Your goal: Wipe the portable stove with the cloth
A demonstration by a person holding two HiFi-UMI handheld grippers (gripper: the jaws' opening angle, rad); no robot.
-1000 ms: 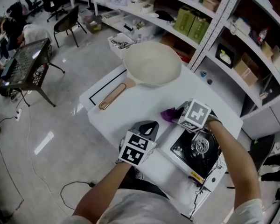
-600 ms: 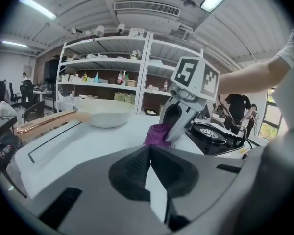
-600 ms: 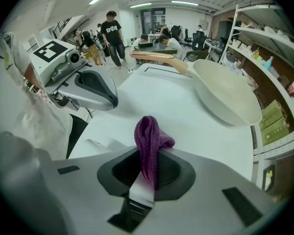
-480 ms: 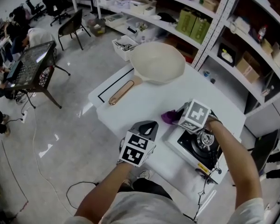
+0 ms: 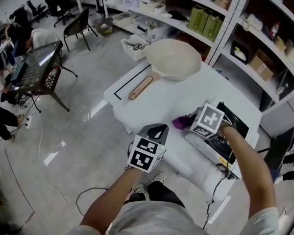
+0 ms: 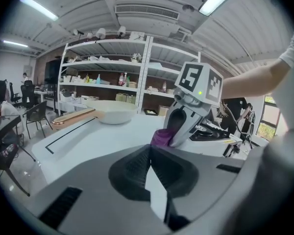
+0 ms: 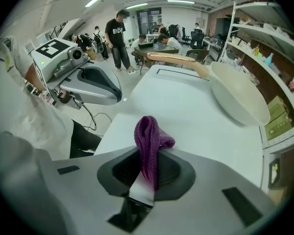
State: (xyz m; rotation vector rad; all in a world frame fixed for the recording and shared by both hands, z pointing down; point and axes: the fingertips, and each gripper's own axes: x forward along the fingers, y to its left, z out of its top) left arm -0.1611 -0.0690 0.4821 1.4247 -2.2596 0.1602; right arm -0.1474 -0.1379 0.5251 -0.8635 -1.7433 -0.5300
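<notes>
Clamped on the cloth (image 7: pixel 148 137), the right gripper (image 7: pixel 143 187) hangs beside the portable stove (image 5: pixel 220 146), seemingly ready to wipe (left gripper (image 6: pixel 156 190), jaws together and empty, stands clear of it).

Tabletop (image 5: pixel 179 102): white, rectangular; bare across most of its middle
Far end: a pale, wide pan (image 5: pixel 174 58) sits directly on the surface; its bowl is close to the far edge; its tan handle (image 5: pixel 140 87) lies low over the top and points toward the left end
Left end: a thin black outline (image 5: pixel 132 80) is marked on the surface; it runs just beside the handle
Near right corner: the portable stove (image 5: pixel 235 123) rests on the surface; white body, black top, round burner; it is close to the right edge and well apart from the pan
</notes>
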